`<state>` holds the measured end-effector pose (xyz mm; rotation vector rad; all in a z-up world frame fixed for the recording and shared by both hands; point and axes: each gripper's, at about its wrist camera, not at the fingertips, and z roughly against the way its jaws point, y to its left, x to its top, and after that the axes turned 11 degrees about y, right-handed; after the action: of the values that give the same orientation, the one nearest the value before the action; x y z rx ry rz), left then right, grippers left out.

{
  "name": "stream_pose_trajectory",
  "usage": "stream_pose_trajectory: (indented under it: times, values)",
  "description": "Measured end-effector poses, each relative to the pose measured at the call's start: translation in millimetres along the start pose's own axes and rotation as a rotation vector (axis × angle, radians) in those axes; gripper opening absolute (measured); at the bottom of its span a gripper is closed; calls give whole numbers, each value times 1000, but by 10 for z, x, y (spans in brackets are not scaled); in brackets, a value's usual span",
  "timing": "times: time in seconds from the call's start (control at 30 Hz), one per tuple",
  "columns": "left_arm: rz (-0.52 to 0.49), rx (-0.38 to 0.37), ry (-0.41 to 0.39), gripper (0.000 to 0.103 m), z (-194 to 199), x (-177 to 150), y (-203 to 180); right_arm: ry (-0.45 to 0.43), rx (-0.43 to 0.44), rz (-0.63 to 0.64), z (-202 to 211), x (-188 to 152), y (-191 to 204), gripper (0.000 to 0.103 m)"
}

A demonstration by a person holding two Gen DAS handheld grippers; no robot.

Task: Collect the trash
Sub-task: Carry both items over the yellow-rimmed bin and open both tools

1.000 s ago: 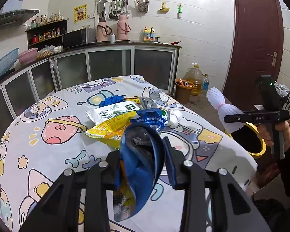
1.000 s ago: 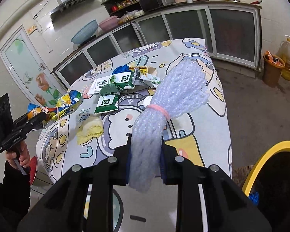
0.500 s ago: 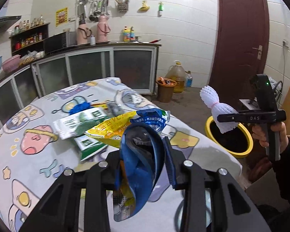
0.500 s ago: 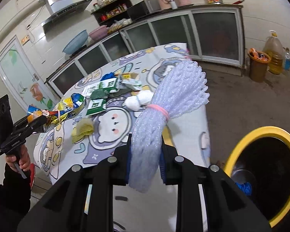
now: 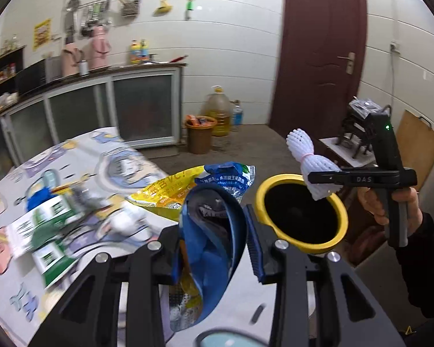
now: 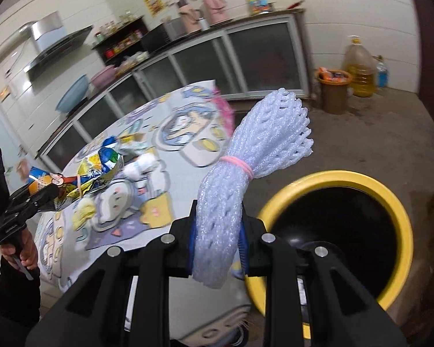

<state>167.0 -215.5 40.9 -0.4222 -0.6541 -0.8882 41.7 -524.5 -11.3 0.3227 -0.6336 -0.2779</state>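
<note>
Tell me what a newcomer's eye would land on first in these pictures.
The yellow-rimmed bin gapes black on the floor beside the table. Just before its rim, the right gripper clamps a white foam net bundle. The left gripper grips blue and yellow snack wrappers over the table's edge.

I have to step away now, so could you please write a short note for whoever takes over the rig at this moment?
Left tongs: shut on a crumpled blue and yellow plastic snack wrapper.
Right tongs: shut on a white foam net bundle tied with a pink band.
The yellow-rimmed round black bin stands on the floor beside the cartoon-print tablecloth.
Done: both pieces lifted; neither is in the bin yet.
Left: drop both, then collect the green and white packets and other scraps on the cloth.
</note>
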Motion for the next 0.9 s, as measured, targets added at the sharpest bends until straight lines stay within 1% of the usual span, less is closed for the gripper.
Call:
stream_pose_trajectory:
  times: [0.13,0.23,0.4,0.57,0.73,0.9]
  values:
    - [-24,-58,11,34,-281,180,-205,0,-44,-46,44,-85,-277,23]
    - [-53,-72,29,34,-526,286,-394,12,-67,-85,26,-171,-469,23]
    - [-58,-127,74,34,-948,391,-628,34,-75,-137,-34,-292,-722,23]
    - [-55,-172,117,34,-1283,453,-827,56,-83,-170,-102,-393,-879,23]
    - [-49,-188,159,34,-1619,540,-1032,75,-78,-201,-155,-475,-997,23]
    - [-63,-203,182,34,-1824,593,-1195,88,-79,-223,-182,-547,-1071,23]
